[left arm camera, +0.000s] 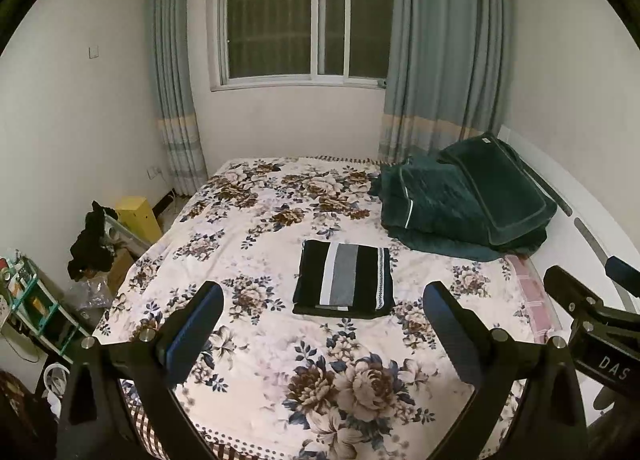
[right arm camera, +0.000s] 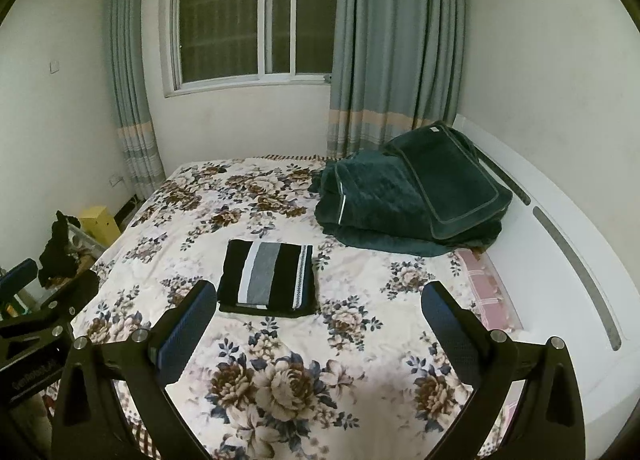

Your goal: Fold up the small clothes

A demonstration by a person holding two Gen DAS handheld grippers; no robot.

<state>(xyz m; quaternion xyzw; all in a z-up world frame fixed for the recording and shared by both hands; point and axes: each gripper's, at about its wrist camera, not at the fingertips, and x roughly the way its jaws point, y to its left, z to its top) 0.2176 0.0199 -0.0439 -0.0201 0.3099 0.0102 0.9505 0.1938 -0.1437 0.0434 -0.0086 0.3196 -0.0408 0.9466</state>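
A small garment (left arm camera: 344, 279) with black, white and grey stripes lies folded into a neat rectangle on the floral bedspread (left arm camera: 280, 360), near the middle of the bed. The right wrist view shows the same folded garment (right arm camera: 268, 280) ahead and slightly left. My left gripper (left arm camera: 323, 308) is open, held above the near part of the bed, short of the garment, with nothing between its fingers. My right gripper (right arm camera: 319, 306) is open too, also back from the garment and empty. Each view catches the other gripper at its edge.
A dark green folded quilt and pillow (left arm camera: 464, 199) sit at the bed's far right by the white headboard (right arm camera: 560, 244). Left of the bed are a yellow box (left arm camera: 138, 215), black cloth on a rack (left arm camera: 92, 240) and a shelf of clutter (left arm camera: 28, 300). Window and curtains behind.
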